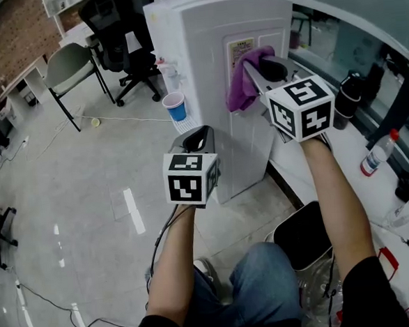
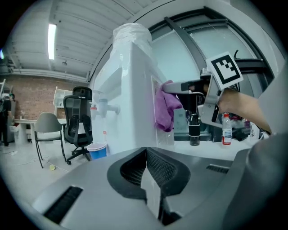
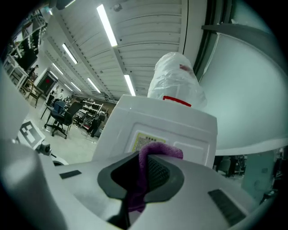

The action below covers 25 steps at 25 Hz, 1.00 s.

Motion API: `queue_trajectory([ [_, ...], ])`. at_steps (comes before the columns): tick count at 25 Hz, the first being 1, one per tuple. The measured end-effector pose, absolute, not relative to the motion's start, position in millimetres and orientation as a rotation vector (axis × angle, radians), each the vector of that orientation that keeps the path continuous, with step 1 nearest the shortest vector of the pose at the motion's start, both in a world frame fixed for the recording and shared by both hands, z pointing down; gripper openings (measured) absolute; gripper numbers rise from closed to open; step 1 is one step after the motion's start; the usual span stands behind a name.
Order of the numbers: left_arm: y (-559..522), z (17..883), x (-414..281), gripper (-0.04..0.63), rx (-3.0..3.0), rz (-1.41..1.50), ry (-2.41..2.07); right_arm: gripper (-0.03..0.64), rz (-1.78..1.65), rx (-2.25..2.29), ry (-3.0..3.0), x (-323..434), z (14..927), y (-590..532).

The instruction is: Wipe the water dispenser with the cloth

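The white water dispenser [image 1: 211, 61] stands upright on the floor, with a bagged bottle on top [image 3: 175, 81]. My right gripper [image 1: 254, 68] is shut on a purple cloth [image 1: 244, 79] and holds it against the dispenser's side panel near a yellow label [image 3: 141, 141]. The cloth [image 3: 146, 168] shows pinched between the jaws, and in the left gripper view it [image 2: 166, 110] hangs down the panel. My left gripper [image 1: 197, 140] hovers lower, in front of the dispenser's side, its jaws shut with nothing in them [image 2: 146, 173].
A blue cup [image 1: 176, 107] sits under the dispenser's taps. Black office chairs [image 1: 122, 39] and a grey chair [image 1: 72, 67] stand behind. A black bin [image 1: 304, 236] is at my right leg. Bottles [image 1: 378, 153] stand on the white counter [image 1: 359, 183] to the right.
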<state>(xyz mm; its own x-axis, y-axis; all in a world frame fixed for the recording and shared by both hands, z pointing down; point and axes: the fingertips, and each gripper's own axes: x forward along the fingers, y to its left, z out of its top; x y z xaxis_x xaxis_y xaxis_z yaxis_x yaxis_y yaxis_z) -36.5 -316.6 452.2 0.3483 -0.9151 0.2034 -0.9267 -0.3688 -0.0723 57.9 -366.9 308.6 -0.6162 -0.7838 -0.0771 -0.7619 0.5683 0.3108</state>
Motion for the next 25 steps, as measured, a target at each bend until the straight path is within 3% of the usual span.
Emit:
queue_trajectory([
  [25, -313, 483, -64, 0.026, 2.454, 0.285, -1.734, 0.032, -0.023, 1.325, -2.662, 62, 525, -373],
])
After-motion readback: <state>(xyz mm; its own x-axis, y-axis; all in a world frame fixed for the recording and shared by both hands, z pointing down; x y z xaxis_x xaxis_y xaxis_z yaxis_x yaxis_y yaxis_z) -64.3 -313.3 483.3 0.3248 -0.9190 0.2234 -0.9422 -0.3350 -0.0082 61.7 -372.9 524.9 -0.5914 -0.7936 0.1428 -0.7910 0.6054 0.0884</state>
